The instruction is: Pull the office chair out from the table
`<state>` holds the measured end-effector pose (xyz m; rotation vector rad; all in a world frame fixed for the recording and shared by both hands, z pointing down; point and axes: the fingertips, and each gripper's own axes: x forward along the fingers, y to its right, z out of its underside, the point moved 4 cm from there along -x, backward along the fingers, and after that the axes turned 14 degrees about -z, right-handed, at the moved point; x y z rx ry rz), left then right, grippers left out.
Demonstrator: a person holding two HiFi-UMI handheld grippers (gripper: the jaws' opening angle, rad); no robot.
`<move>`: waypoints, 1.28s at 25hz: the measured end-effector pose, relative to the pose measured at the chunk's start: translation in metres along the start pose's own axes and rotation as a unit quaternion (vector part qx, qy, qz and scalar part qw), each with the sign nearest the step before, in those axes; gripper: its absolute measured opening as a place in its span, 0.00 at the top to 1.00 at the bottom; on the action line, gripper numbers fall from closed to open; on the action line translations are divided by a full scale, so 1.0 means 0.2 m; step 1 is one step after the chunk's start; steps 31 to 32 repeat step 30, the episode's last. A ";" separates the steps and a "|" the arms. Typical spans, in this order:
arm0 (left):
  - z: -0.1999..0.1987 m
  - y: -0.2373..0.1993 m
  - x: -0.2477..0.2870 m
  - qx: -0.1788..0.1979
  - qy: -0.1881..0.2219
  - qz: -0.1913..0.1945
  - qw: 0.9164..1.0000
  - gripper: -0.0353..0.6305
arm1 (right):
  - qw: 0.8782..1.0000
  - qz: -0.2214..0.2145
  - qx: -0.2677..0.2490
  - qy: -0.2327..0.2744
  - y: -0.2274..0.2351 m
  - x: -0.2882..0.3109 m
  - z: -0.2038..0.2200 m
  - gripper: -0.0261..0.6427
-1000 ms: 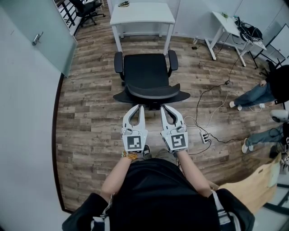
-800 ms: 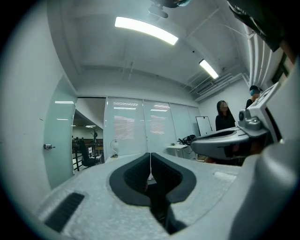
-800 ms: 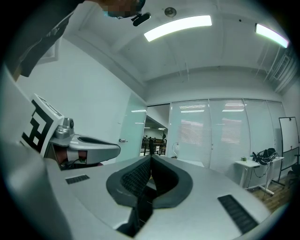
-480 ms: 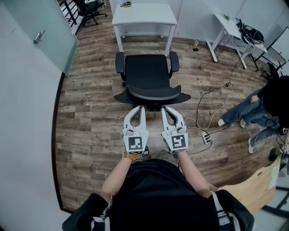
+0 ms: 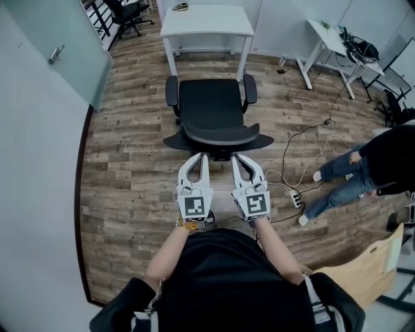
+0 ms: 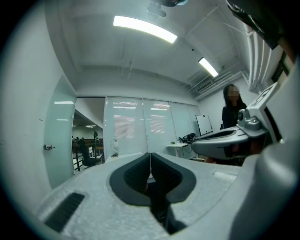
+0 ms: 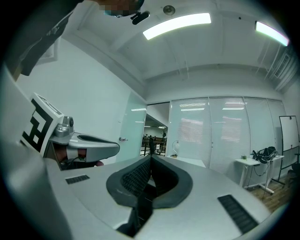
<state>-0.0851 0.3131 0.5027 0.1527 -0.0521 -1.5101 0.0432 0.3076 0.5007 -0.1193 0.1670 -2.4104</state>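
Note:
A black office chair [image 5: 214, 110] stands on the wood floor just in front of a small white table [image 5: 206, 23], its backrest [image 5: 218, 136] towards me. My left gripper [image 5: 203, 155] and right gripper [image 5: 237, 156] are held side by side, level, just short of the backrest, not touching it. Both are shut with nothing between the jaws. In the left gripper view the left gripper [image 6: 150, 153] has its pads pressed together, and the right gripper's body shows at the right. The right gripper view likewise shows the right gripper [image 7: 150, 157] closed on nothing.
A glass door [image 5: 55, 48] with a handle is at the left. Cables and a power strip [image 5: 294, 198] lie on the floor to the right. A person [image 5: 363, 165] walks at the right. Another white table [image 5: 337, 42] stands at the far right, a second chair [image 5: 126, 13] top left.
My grippers have stayed where they were, both shut. The person at the right has walked across the floor, legs shifting left and downward in the head view.

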 end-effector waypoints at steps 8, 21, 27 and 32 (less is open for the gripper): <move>0.01 0.00 0.01 0.000 -0.005 0.000 1.000 0.92 | 1.000 -0.005 -0.003 -0.010 0.01 0.01 0.02 0.95; 0.05 -0.02 0.04 0.005 -0.009 0.006 1.000 0.92 | 1.000 0.010 0.007 -0.020 0.03 0.03 0.05 0.95; 0.07 -0.04 0.05 0.006 -0.012 0.008 1.000 0.92 | 0.999 0.006 0.006 -0.032 0.04 0.03 0.12 0.95; 0.08 -0.04 0.06 0.006 -0.013 0.008 1.000 0.92 | 0.999 0.007 0.006 -0.037 0.05 0.04 0.13 0.95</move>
